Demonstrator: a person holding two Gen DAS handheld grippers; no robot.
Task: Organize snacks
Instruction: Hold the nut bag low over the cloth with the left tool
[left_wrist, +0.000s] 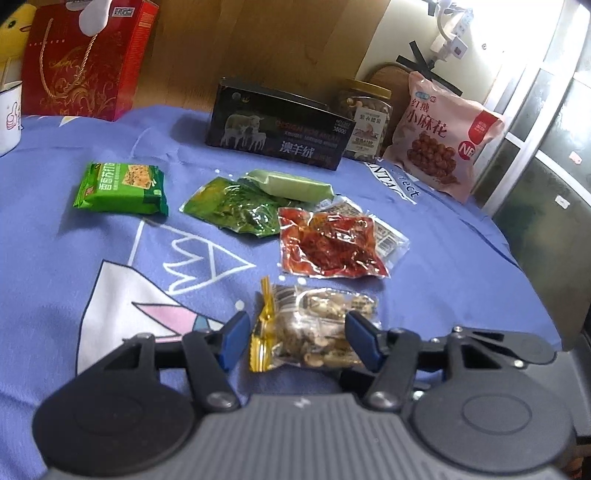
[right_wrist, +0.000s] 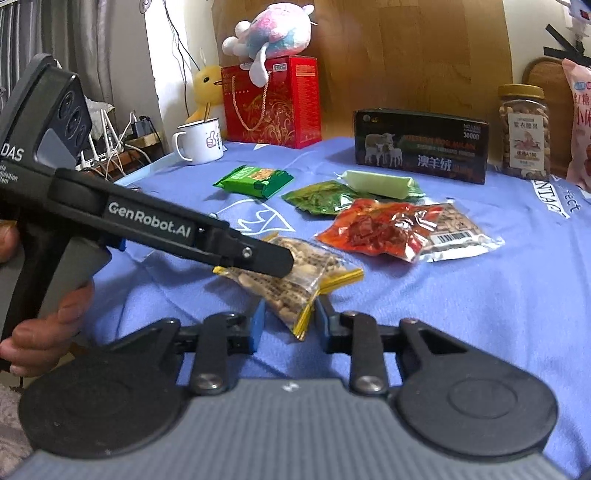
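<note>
A clear packet of nuts with gold crimped ends (left_wrist: 310, 328) lies on the blue cloth (left_wrist: 110, 240). My left gripper (left_wrist: 297, 338) straddles it. The right pad overlaps the packet, and the left pad stands just clear of the gold edge. In the right wrist view the left gripper's near finger (right_wrist: 266, 256) lies over the nut packet (right_wrist: 295, 288), held by a hand. My right gripper (right_wrist: 290, 325) has the packet's near corner between its blue pads, with a gap showing on the left side. Both sets of jaws stand partly open.
Further back lie a green cracker pack (left_wrist: 122, 188), a dark green pouch (left_wrist: 236, 208), a pale green bar (left_wrist: 291, 182) and a red pouch (left_wrist: 328, 245) over a silvery one. At the rear stand a black box (left_wrist: 277, 129), a nut jar (left_wrist: 365, 118), a pink bag (left_wrist: 439, 140), a red gift bag (left_wrist: 85, 55) and a mug (right_wrist: 199, 142).
</note>
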